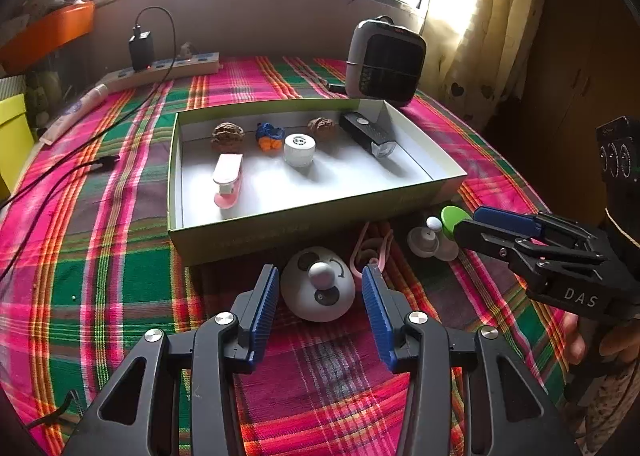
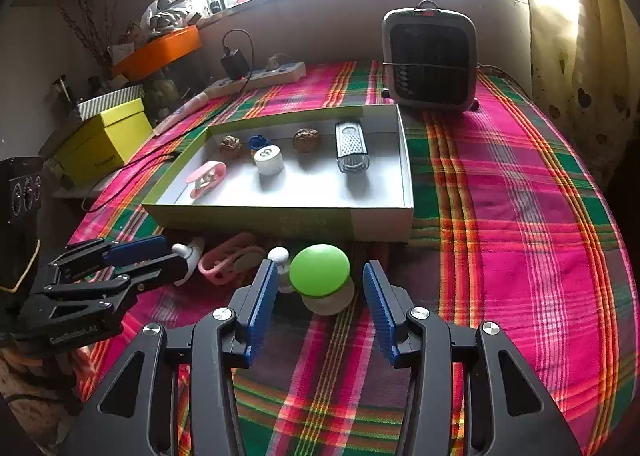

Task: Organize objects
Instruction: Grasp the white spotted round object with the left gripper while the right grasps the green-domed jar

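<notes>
On the plaid tablecloth [image 1: 120,256], a shallow open cardboard box [image 1: 280,232] sits near the middle of the table. Inside the box lie a pink stapler-like clip [image 1: 228,178], two walnuts [image 1: 227,136], a blue-and-orange toy [image 1: 270,138], a white round cap [image 1: 299,149] and a black bike light [image 1: 370,136]. The items are spaced apart along the white floor of the box.

Outside the box, against its near wall, more items lie on the cloth. A white dome-shaped gadget [image 1: 318,284] with a round knob on top sits between the fingers of the left gripper [image 1: 320,288]. The jaws stand apart, and the blue pads sit on either side of the dome with a visible gap. A pink strap loop [image 1: 370,250] lies just beyond it, beside a small white knobbed piece [image 1: 430,238].

The right gripper [image 2: 320,284] frames a green-topped round container [image 2: 320,270]. Its jaws are likewise apart, and neither pad presses on the container. The white knobbed piece stands just left of the container in the right wrist view.

At the far edge of the table stand a grey fan heater [image 1: 386,60] and a white power strip [image 1: 160,70] with a black charger [image 1: 141,44] plugged in. Black cables trail across the cloth at the left. A yellow box [image 2: 104,136] sits off the table's left side.
</notes>
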